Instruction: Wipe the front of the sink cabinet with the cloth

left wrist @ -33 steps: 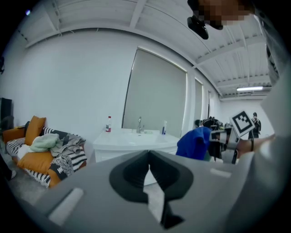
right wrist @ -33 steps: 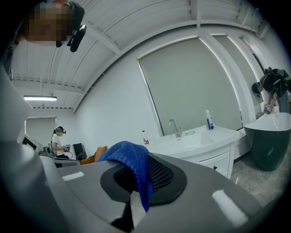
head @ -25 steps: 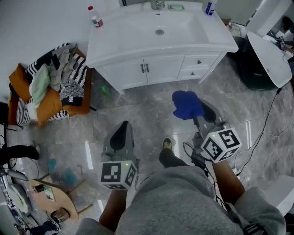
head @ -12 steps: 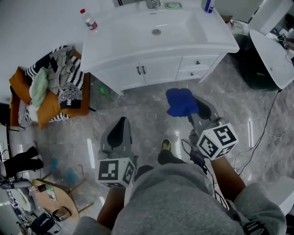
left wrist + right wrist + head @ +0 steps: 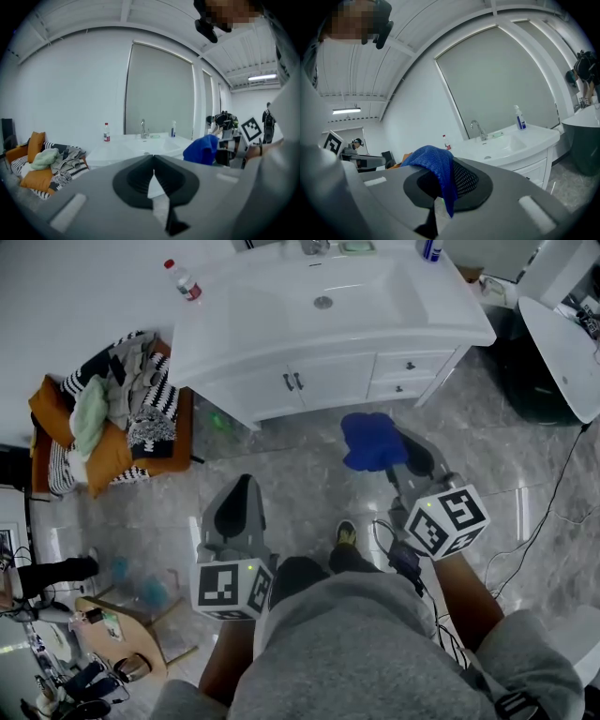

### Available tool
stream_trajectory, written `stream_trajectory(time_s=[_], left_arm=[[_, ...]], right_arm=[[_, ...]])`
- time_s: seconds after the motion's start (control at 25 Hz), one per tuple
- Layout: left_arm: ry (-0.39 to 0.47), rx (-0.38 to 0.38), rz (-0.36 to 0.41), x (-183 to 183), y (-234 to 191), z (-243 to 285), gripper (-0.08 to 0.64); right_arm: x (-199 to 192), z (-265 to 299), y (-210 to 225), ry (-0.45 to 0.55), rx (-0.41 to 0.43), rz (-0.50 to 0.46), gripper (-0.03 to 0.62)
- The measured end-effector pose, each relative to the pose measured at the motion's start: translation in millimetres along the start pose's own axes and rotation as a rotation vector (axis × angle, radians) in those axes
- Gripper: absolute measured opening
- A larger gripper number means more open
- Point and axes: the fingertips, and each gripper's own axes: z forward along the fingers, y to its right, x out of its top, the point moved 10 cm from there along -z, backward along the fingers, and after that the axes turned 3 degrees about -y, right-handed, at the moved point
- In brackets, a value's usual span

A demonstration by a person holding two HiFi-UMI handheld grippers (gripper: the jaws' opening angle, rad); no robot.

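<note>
Right hand-held gripper (image 5: 392,463) clamps blue cloth (image 5: 370,440), bunched forward for wiping | sink cabinet front (image 5: 323,381) well apart, not yet reached | left hand-held gripper (image 5: 239,495) closed, empty, held aside

Up top we've got a clear plastic bottle with a red cap (image 5: 182,280) standing upright, well left of the chrome tap (image 5: 312,247). Just right of the tap sits a pale green soap dish (image 5: 356,248), then a white and blue spray bottle (image 5: 520,118). Over to the left, orange cushions (image 5: 108,460) are heaped with black-and-white striped fabric (image 5: 155,418) and a pale green garment (image 5: 89,413). We see glossy grey marbled floor tiles (image 5: 309,474) and a thin black cable (image 5: 553,512) trailing along the right. Bottom left, a round wooden stool (image 5: 122,638) carries a dark mug (image 5: 129,668).
</note>
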Motion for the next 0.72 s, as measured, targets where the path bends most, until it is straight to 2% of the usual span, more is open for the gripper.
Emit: stream_trajectory(time_s=[0.44, 0.72], left_arm=[[0.006, -0.029, 0.021, 1, -3, -7, 0.011], [0.014, -0.055, -0.027, -11, -35, -12, 0.011]], right_arm=[[-2, -2, -9, 0.029, -0.014, 0.018, 0.023], [-5, 14, -39, 0.008, -0.039, -0.019, 0.023]])
